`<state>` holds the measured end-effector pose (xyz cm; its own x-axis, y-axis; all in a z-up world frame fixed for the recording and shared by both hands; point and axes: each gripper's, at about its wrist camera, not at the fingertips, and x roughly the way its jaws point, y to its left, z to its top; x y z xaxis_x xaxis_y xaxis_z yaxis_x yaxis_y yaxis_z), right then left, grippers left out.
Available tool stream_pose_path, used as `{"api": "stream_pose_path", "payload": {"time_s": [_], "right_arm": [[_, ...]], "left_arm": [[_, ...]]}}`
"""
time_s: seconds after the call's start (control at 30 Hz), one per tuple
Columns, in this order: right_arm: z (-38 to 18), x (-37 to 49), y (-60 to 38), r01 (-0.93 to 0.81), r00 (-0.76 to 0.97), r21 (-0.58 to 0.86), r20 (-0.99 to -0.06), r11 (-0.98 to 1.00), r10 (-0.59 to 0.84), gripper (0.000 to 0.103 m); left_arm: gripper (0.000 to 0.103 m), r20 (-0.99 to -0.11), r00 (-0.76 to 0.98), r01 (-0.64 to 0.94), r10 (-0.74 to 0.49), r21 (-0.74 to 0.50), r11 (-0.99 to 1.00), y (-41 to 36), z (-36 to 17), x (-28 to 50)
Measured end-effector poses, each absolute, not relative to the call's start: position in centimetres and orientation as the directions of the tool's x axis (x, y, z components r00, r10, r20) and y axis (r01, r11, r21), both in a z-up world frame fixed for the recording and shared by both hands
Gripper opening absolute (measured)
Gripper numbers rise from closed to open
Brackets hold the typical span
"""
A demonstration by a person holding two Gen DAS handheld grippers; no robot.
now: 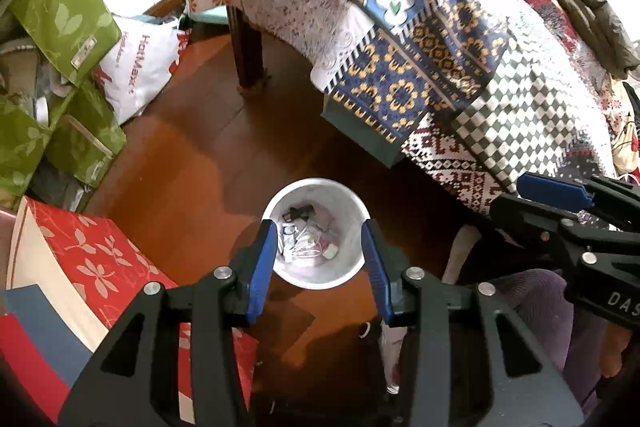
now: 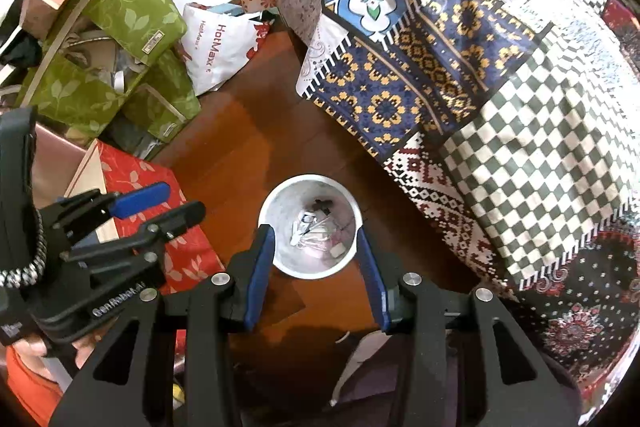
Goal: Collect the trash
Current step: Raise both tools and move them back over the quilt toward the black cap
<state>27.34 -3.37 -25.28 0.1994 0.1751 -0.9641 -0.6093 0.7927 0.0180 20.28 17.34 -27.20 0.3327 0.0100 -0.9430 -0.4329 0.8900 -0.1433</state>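
Observation:
A small white bin [image 1: 316, 233] stands on the brown wooden floor, seen from above. Inside lie several bits of trash [image 1: 306, 239]: white scraps, thin white wire and a black piece. My left gripper [image 1: 319, 227] hangs open and empty right above it. The right wrist view shows the same bin [image 2: 310, 227] and trash [image 2: 320, 231] between the blue pads of my right gripper [image 2: 316, 231], which is also open and empty. The right gripper shows at the right edge of the left wrist view [image 1: 560, 203]. The left gripper shows at the left of the right wrist view [image 2: 156, 203].
A table under a patchwork cloth [image 1: 420, 39] stands behind and right of the bin, its dark leg [image 1: 248, 55] on the floor. Green bags [image 1: 60, 7], a white HotMax bag [image 1: 140, 63] and a red leaf-print box [image 1: 108, 259] crowd the left. Purple fabric [image 1: 548, 311] lies lower right.

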Motion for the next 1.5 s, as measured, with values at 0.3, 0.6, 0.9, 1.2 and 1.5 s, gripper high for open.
{"api": "stream_pose_path", "payload": {"time_s": [0.3, 0.6, 0.9, 1.2, 1.5], "right_arm": [[-19.2, 25.7, -5.9, -0.634, 0.371, -0.083, -0.905, 0.769, 0.208, 0.039], [-9.9, 24.9, -10.1, -0.59, 0.562, -0.14, -0.779, 0.795, 0.28, 0.039], [-3.0, 27.3, -16.7, -0.484, 0.692, -0.142, -0.667, 0.864, 0.278, 0.042], [0.1, 33.9, -25.4, -0.334, 0.74, -0.113, -0.646, 0.936, 0.187, 0.042], [-1.6, 42.8, -33.0, -0.192, 0.722, -0.047, -0.683, 0.98, 0.109, 0.042]], "left_arm": [[0.042, -0.885, 0.457, -0.381, 0.092, -0.102, 0.919, 14.8, -19.9, 19.9], [0.042, -0.786, 0.608, -0.291, 0.113, -0.088, 0.953, 10.0, -12.3, 21.9], [0.042, -0.687, 0.722, -0.178, 0.083, -0.069, 0.982, 4.3, -5.8, 27.3], [0.05, -0.633, 0.774, -0.095, 0.025, -0.076, 0.993, 0.0, -3.5, 36.3], [0.051, -0.658, 0.751, -0.038, -0.057, -0.129, 0.991, -2.5, -6.9, 47.5]]}}
